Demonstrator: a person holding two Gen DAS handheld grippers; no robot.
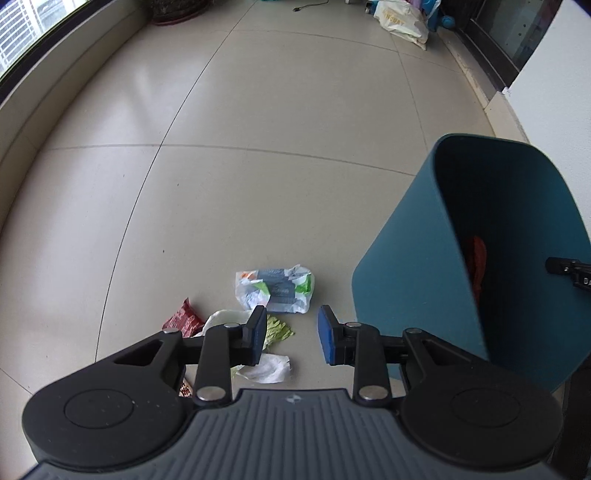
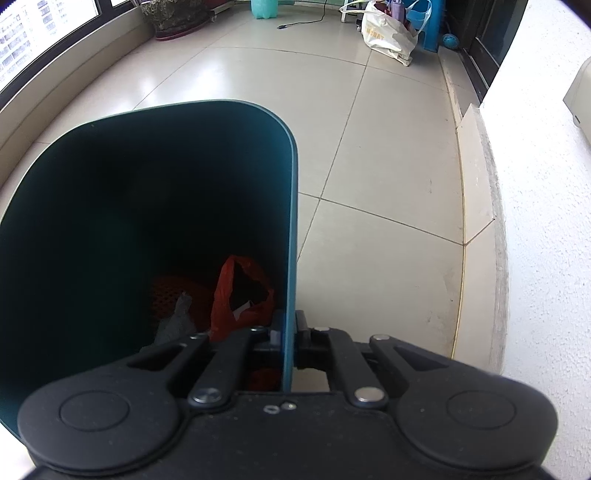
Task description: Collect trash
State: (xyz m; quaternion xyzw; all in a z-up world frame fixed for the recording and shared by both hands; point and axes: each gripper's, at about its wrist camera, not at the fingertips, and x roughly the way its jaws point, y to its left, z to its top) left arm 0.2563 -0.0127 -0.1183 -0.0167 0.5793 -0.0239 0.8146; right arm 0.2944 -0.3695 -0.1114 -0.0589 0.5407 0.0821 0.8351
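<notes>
My left gripper (image 1: 291, 334) is open and empty, just above trash on the tiled floor: a white and blue crumpled wrapper (image 1: 275, 288), a red wrapper (image 1: 183, 318), green scraps (image 1: 277, 329) and white tissue (image 1: 269, 369). The teal trash bin (image 1: 413, 269) is tilted at the right. My right gripper (image 2: 290, 334) is shut on the bin's rim (image 2: 290, 258), one finger inside and one outside. Inside the bin lie a red plastic bag (image 2: 229, 295) and grey trash (image 2: 177, 321).
A cream shopping bag (image 2: 388, 37) and blue plastic items (image 2: 432, 29) stand at the far wall. A plant pot (image 2: 177, 18) sits by the window ledge at far left. A raised white step (image 2: 491, 206) runs along the right. A cable (image 2: 303, 22) lies far off.
</notes>
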